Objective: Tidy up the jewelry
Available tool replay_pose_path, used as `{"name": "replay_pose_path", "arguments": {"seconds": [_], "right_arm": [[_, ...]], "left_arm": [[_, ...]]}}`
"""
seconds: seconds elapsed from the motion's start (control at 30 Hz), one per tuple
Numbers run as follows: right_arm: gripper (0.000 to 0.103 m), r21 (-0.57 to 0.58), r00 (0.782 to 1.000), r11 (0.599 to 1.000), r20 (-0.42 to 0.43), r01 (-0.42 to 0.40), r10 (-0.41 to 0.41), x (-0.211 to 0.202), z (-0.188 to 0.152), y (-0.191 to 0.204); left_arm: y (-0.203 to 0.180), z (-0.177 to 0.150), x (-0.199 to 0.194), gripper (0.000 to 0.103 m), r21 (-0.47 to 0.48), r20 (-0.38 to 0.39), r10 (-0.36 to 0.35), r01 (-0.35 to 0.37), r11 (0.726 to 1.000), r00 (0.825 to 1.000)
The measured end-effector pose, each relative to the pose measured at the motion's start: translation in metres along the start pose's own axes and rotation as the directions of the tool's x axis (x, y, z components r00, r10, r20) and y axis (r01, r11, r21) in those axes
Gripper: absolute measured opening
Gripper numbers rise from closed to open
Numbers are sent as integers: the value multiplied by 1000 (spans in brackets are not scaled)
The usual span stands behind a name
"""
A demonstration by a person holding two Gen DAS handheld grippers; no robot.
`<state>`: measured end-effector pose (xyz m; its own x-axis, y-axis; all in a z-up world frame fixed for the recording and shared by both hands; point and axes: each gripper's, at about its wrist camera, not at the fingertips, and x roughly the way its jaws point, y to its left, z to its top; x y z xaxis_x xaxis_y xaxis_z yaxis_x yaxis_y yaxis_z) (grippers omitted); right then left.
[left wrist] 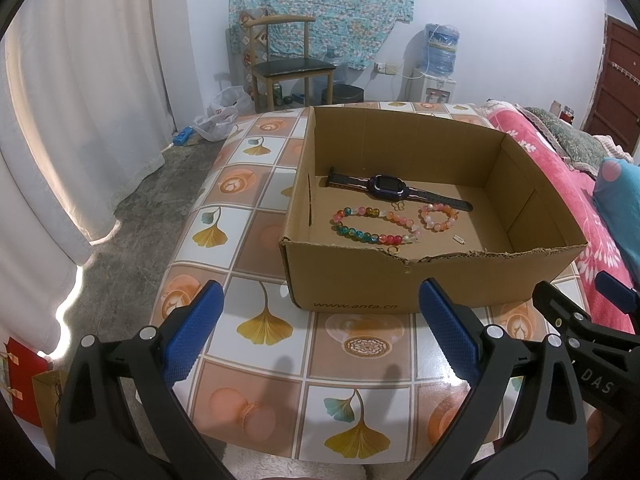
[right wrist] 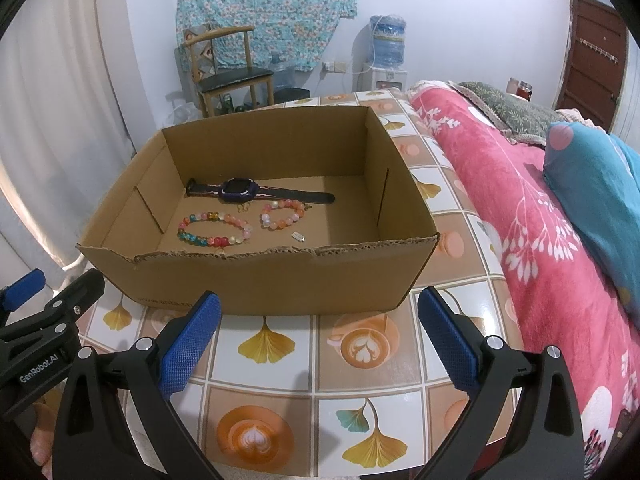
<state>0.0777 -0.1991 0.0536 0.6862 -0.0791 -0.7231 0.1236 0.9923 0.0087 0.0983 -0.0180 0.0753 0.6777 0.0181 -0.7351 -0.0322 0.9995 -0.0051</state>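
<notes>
Left wrist view: left gripper (left wrist: 320, 328) is hovering over the tablecloth (left wrist: 256, 184) w/ blue pads spread wide, holding nothing. Cardboard box (left wrist: 360, 280) is sitting just ahead of the fingertips. Inside it, large bead bracelet (left wrist: 374, 226) is lying nearest the front wall, small bead bracelet (left wrist: 438, 217) beside it to the right, watch (left wrist: 390, 188) lying flat behind both, near the back. Right gripper (right wrist: 319, 328) is likewise gaping, empty, facing the same box from the right; pink blanket (right wrist: 520, 208) is lying off to its right.
</notes>
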Motion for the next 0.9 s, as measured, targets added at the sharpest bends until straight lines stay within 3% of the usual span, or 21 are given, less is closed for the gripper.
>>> {"name": "replay_pose_path", "arguments": {"seconds": [0.9], "right_arm": [[96, 3, 1000, 1000, -2, 1, -1, 1, -1, 0]], "left_arm": [[-2, 0, -1, 95, 0, -1, 1, -1, 1000, 1000]]}}
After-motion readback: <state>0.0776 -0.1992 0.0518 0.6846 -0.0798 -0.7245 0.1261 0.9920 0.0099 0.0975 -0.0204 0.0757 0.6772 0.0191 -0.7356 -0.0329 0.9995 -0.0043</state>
